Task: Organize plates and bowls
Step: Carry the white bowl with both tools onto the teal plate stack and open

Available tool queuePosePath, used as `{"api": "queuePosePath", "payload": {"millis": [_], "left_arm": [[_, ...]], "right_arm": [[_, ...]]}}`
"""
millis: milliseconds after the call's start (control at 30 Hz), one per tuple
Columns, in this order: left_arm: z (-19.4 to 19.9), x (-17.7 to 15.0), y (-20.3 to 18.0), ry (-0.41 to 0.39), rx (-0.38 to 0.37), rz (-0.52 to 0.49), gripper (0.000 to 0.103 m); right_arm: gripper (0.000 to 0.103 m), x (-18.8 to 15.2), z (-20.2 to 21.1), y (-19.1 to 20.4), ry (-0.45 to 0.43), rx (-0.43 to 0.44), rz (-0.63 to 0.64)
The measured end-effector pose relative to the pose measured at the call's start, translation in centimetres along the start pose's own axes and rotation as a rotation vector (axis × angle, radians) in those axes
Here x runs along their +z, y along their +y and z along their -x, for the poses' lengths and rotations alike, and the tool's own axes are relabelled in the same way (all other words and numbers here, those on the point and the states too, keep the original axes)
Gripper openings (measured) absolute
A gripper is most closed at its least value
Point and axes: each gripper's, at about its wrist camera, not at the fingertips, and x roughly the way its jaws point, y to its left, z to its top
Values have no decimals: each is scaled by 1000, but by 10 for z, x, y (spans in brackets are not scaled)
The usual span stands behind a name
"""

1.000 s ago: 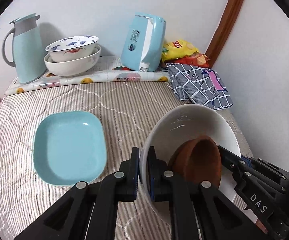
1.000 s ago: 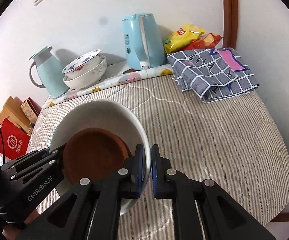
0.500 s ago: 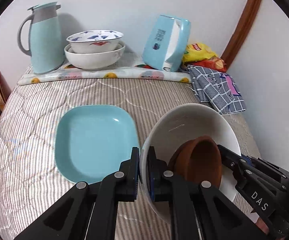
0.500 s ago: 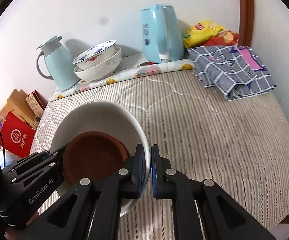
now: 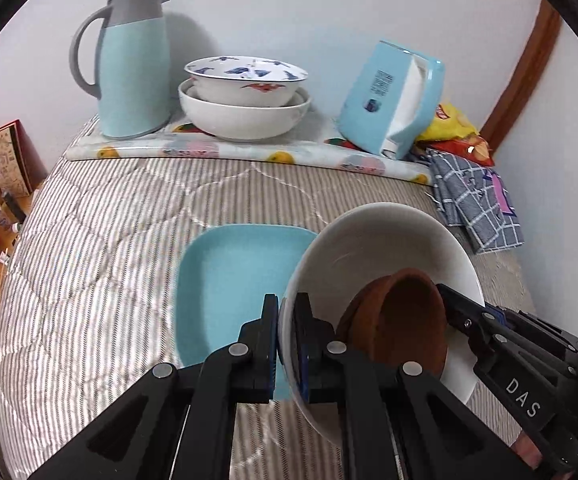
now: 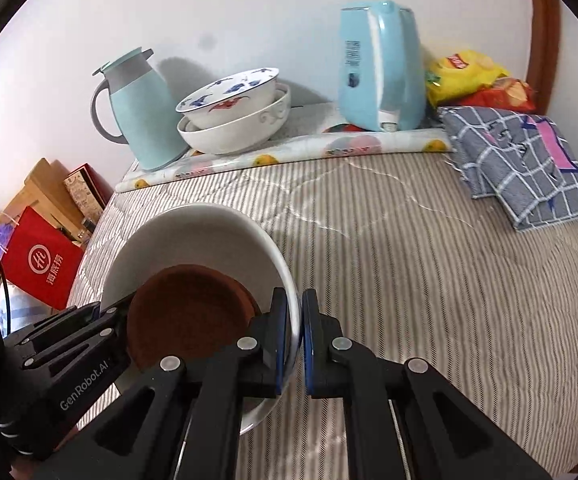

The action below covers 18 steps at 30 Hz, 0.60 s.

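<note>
A large white bowl [image 5: 373,240] with a small brown bowl [image 5: 405,320] inside is held above the table by both grippers. My left gripper [image 5: 286,344] is shut on the white bowl's left rim. My right gripper [image 6: 296,340] is shut on its right rim [image 6: 289,300]; the brown bowl [image 6: 187,312] shows there too. A light blue square plate [image 5: 229,280] lies on the striped tablecloth, partly under the white bowl. A patterned bowl [image 5: 247,76] is stacked in a white bowl [image 5: 245,118] at the back.
A light blue thermos jug [image 5: 129,60] and a blue kettle [image 5: 393,100] stand at the back by the wall. Snack bags [image 5: 457,128] and a folded checked cloth [image 5: 477,204] lie at the back right. Boxes and a red bag [image 6: 41,264] sit off the table's left.
Both grippers have carried the white bowl leftward and forward; it now overlaps the blue plate's right edge. The back bowls and jug appear closer.
</note>
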Motion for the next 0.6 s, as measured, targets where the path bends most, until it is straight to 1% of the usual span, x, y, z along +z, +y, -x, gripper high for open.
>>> {"api": "queuePosePath", "payload": {"millis": [300,600], "left_arm": [[-13,7,26,15,27,30,9],[-34,10,48,49,50,57,9]], "right_arm": [[7,10,-28,19,31,26,23],[7,14,-62,31,78,40,35]]}}
